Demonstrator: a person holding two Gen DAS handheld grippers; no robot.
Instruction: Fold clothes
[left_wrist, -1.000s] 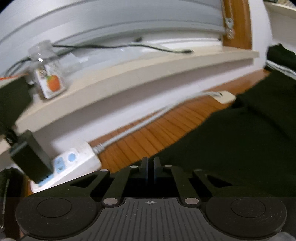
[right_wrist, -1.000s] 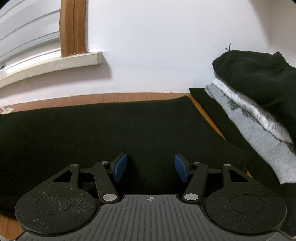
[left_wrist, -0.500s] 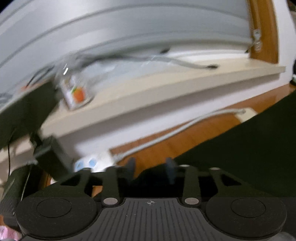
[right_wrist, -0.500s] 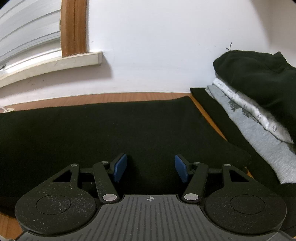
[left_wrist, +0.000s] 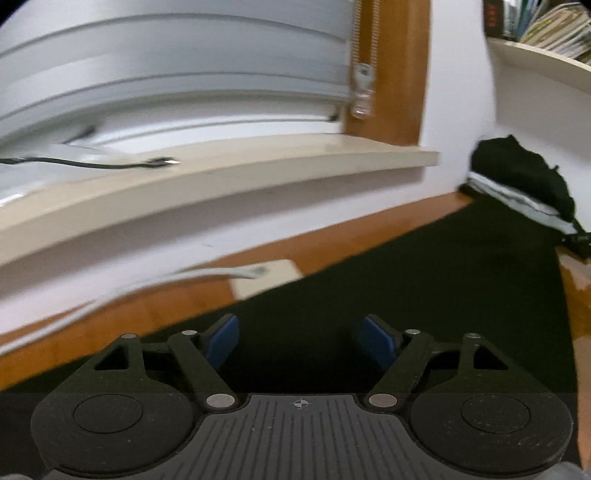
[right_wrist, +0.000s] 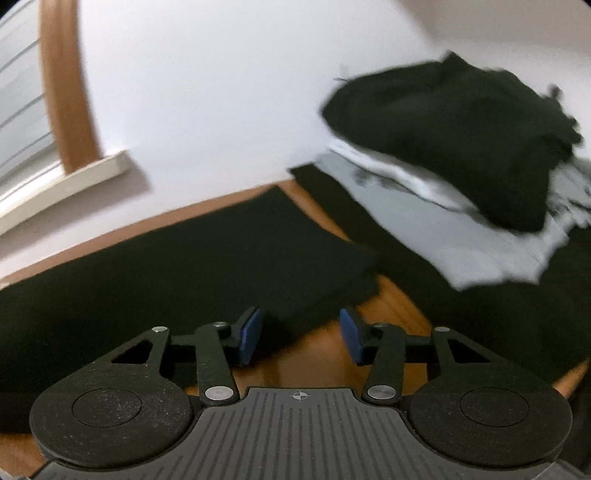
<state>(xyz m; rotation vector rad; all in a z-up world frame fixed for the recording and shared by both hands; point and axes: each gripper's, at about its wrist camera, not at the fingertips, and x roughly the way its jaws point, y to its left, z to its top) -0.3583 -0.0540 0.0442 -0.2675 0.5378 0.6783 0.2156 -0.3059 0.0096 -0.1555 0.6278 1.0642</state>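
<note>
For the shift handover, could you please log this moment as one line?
left tool: opening, empty | right tool: closing, empty | folded black garment: flat on wooden table

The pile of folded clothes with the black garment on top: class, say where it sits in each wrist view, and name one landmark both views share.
Left wrist view: the pile of folded clothes sits small at the far right edge, against the white wall.
Right wrist view: the pile fills the upper right, large and blurred.
Shared landmark: the cream window sill below the wooden frame.
</note>
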